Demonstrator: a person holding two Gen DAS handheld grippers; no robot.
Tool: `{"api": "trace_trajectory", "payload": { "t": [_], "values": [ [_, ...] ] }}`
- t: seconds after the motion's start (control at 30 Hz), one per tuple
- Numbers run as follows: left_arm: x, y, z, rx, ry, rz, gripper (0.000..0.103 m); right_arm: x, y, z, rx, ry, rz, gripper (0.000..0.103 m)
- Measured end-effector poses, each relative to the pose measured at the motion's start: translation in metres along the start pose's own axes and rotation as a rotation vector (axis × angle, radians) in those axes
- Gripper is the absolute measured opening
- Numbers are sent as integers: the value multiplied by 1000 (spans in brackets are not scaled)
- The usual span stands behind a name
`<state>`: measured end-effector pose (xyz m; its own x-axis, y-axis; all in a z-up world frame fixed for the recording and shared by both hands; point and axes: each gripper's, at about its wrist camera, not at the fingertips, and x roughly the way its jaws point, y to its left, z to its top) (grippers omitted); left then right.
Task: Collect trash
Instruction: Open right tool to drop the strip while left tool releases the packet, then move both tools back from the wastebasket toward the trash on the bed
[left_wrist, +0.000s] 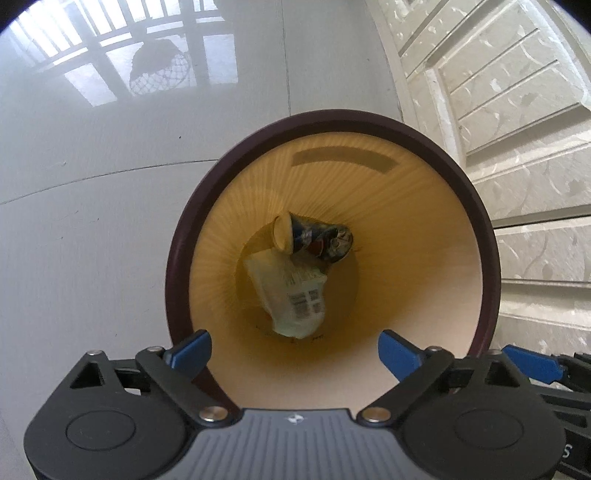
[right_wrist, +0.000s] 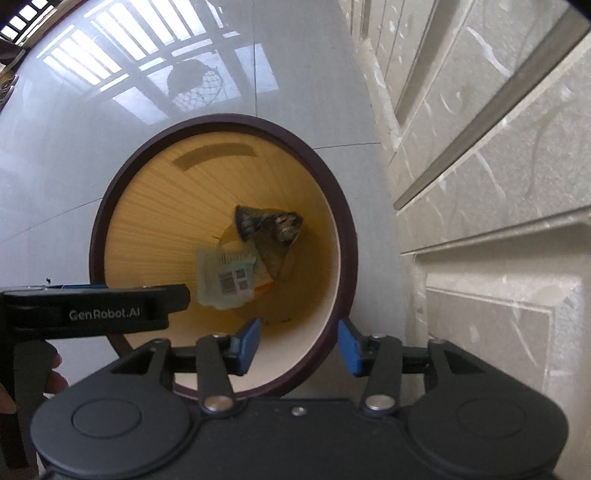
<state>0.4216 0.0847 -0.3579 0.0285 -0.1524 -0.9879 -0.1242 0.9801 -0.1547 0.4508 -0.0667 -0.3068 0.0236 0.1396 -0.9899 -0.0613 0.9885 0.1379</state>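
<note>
A round bin with a dark maroon rim (left_wrist: 173, 273) (right_wrist: 95, 240) and yellowish inner wall stands on the floor, seen from straight above. At its bottom lie a crushed blue can (left_wrist: 314, 236) and a pale wrapper with a barcode (left_wrist: 295, 295). The right wrist view shows the wrapper (right_wrist: 225, 277) blurred and a dark crumpled piece (right_wrist: 266, 221) beside it. My left gripper (left_wrist: 295, 350) is wide open over the bin's mouth with nothing between its blue pads. My right gripper (right_wrist: 299, 347) is open and empty over the near rim. The left gripper's black body (right_wrist: 92, 314) is on the left.
Glossy white floor tiles (left_wrist: 110, 184) surround the bin and reflect a barred window. An embossed cream panelled wall (left_wrist: 517, 110) (right_wrist: 480, 184) runs close along the bin's right side. A person's fingers (right_wrist: 55, 369) grip the left tool's handle.
</note>
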Motion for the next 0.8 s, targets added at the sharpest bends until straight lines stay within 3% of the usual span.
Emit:
{"api": "trace_trajectory", "payload": {
  "t": [0.1,0.47,0.53,0.8],
  "values": [
    [-7,2,-3,-11,-1,-3,103,-5,3,-2,-11,-1,3,61],
    [-43,17,-18,-35,-12,-1,103,-32,8,-16,-43,-31,-20,88],
    [-50,19,-19,-30,-14,4,103,-39,10,-19,-46,-41,-25,100],
    [-80,22,-28,3,-40,22,103,-67,15,-26,-42,-91,-31,103]
  ]
}}
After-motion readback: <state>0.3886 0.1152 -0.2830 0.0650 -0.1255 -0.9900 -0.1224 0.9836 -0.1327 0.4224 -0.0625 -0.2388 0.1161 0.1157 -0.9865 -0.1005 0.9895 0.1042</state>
